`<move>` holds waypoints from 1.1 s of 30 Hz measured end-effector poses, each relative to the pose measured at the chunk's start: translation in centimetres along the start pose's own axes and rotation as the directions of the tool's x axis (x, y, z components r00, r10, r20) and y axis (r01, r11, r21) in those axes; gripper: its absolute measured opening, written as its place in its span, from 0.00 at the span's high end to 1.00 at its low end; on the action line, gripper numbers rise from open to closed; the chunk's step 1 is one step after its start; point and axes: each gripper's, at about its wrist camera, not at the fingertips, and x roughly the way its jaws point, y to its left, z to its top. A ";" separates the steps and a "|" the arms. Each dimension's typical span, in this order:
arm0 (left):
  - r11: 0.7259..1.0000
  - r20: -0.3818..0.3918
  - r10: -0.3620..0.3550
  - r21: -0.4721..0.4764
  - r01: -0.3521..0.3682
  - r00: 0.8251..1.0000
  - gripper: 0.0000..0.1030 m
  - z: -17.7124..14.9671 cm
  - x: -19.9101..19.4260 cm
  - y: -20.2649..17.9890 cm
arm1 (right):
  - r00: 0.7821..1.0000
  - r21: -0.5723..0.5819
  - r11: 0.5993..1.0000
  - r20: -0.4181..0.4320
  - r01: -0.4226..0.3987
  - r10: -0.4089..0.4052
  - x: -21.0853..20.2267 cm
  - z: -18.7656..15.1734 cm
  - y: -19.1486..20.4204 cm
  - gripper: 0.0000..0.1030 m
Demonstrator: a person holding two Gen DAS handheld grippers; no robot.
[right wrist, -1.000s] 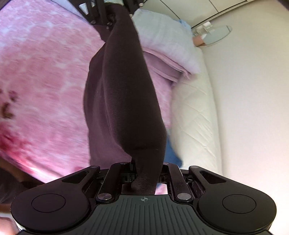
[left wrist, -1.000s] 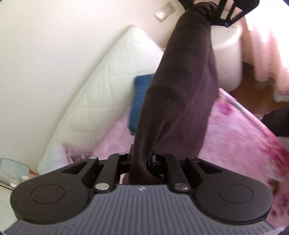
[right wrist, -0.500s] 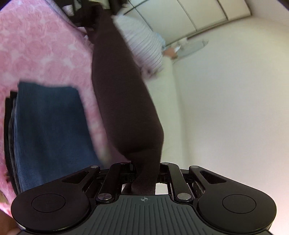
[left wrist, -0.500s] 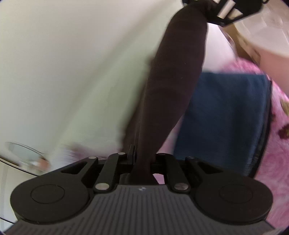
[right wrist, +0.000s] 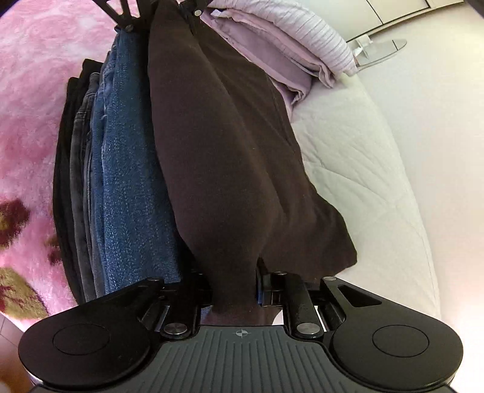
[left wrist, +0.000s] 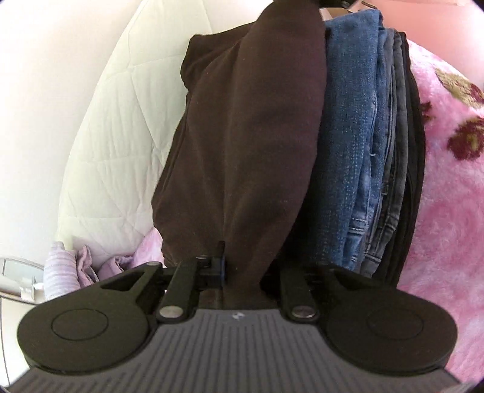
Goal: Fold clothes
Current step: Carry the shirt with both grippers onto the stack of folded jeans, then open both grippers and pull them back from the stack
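A dark brown folded garment [left wrist: 251, 136] is stretched between both grippers and lies against a stack of folded jeans [left wrist: 357, 151]. My left gripper [left wrist: 242, 269] is shut on one end of the garment. My right gripper [right wrist: 234, 290] is shut on the other end [right wrist: 224, 151]. The stack shows in the right wrist view too, blue jeans [right wrist: 130, 181] over darker ones. The left gripper also shows at the top of the right wrist view [right wrist: 157, 12]. The fingertips are hidden by the cloth.
The stack rests on a fluffy pink blanket with dark flowers [left wrist: 447, 181], also in the right view [right wrist: 27, 105]. A white quilted headboard [left wrist: 115, 121] runs alongside. Lilac pillows [right wrist: 281, 45] and a glass bedside shelf [right wrist: 381, 48] lie beyond.
Both grippers have swung down with the brown garment from hanging in the air to lying against the stack of jeans. The garment now sits low and wide instead of taut.
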 end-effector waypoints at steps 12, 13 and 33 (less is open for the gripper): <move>0.999 0.013 0.022 0.024 -0.022 1.000 0.86 -0.9 -0.9 -1.7 | 0.999 0.059 0.997 -0.012 0.039 -0.039 -1.6 -0.2 1.8 0.89; 1.000 0.010 0.018 0.023 -0.018 1.000 0.85 -1.0 -1.0 -1.7 | 0.999 0.048 0.998 -0.021 0.035 -0.034 -1.8 -0.1 1.8 0.89; 0.676 -0.198 -0.178 -0.736 -0.026 0.964 0.66 -7.2 -15.1 1.2 | 0.977 0.365 0.931 -0.189 -0.022 0.097 -9.8 -1.1 2.2 0.66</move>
